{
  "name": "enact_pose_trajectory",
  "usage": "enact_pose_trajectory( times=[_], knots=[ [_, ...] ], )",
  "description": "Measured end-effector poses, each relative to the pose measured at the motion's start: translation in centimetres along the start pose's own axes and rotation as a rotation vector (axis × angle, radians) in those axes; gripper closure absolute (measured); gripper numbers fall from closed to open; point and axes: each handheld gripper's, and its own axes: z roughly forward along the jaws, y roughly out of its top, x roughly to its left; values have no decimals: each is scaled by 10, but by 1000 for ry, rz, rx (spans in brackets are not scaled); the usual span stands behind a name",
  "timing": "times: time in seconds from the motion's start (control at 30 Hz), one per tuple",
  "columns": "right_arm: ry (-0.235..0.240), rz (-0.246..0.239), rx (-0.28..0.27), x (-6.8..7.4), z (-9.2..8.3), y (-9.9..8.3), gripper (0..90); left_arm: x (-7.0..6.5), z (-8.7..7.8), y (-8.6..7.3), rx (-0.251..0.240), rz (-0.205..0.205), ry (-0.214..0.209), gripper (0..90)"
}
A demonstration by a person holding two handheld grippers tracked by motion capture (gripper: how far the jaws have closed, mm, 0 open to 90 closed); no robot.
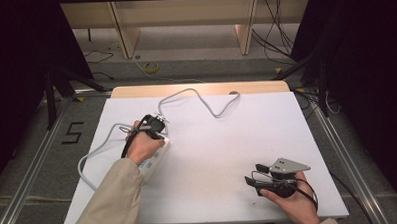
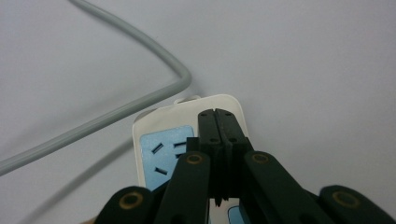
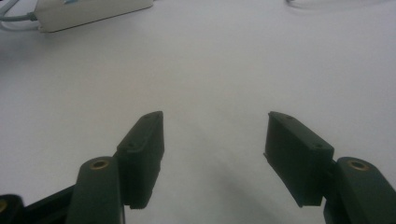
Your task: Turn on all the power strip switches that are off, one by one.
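A white power strip (image 1: 155,158) with blue socket faces lies at the left of the white board, partly under the person's left hand. Its grey cable (image 1: 206,99) loops across the back of the board. My left gripper (image 1: 158,126) points down at the strip's far end. In the left gripper view its jaws (image 2: 217,116) stand pressed together over the strip (image 2: 163,126), beside a blue socket, with nothing between them. My right gripper (image 1: 255,173) rests at the front right, open and empty, with bare board between its pads (image 3: 215,123). The strip (image 3: 93,11) lies far off.
The white board (image 1: 227,136) covers a wooden table. Another stretch of the grey cable (image 1: 88,156) curls off the board's left edge. Metal rails (image 1: 33,163) run along both sides on the floor. A wooden frame (image 1: 129,34) and loose cables (image 1: 274,39) stand behind.
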Motion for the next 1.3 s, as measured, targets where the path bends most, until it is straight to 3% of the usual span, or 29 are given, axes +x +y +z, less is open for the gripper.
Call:
enact_pose_trajectory(
  times=[1.3],
  knots=[
    [1,-2,1,0,0,0,382,-2,4,1,30,20,-8,900]
  ],
)
